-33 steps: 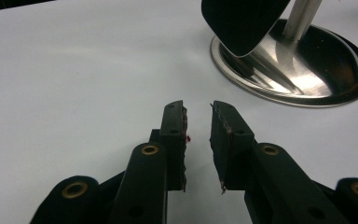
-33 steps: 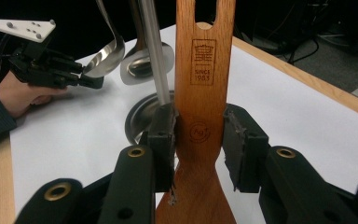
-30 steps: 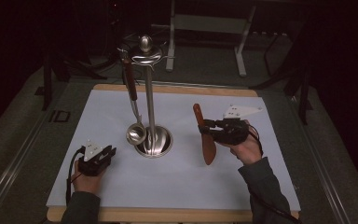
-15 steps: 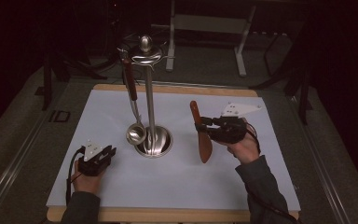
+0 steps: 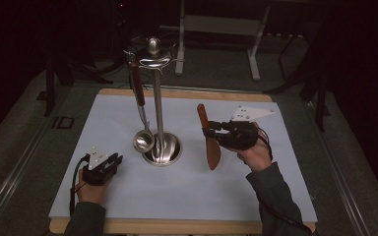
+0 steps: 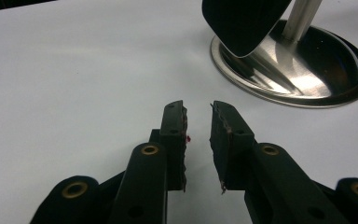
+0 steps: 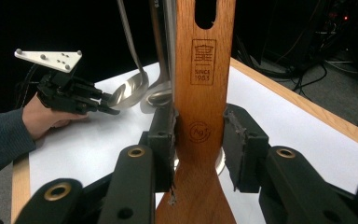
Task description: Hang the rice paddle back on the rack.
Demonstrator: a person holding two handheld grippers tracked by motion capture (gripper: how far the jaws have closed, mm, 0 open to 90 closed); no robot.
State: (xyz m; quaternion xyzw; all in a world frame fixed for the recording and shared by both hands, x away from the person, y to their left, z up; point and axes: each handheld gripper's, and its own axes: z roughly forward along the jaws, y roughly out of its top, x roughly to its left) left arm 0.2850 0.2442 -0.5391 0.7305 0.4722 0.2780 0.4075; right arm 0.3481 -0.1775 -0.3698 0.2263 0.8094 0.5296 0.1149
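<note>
Table [image 5: 128, 123] covered by a white sheet, with a wooden edge showing at front and back. Near its middle stands a steel utensil stand [image 5: 158, 118], a slim pole rising from a round, shiny base. A ladle [image 5: 141, 110] with a dark reddish handle hangs from the stand's top, its bowl low beside the base.

To the right, a person's right hand [image 5: 257, 153] holds the right gripper [image 5: 207, 132] lifted above the sheet. Its jaws are clamped on the handle of a wooden spatula [image 5: 209, 140], which hangs blade down, handle up. In the right gripper view the spatula [image 7: 200, 93] carries a stamped mark (reading "SINCE 1983") and a hanging slot near the top.

At the front left, the left gripper [image 5: 109, 164] rests low on the sheet, near the stand's base. In the left gripper view its jaws sit slightly parted with nothing between them.
</note>
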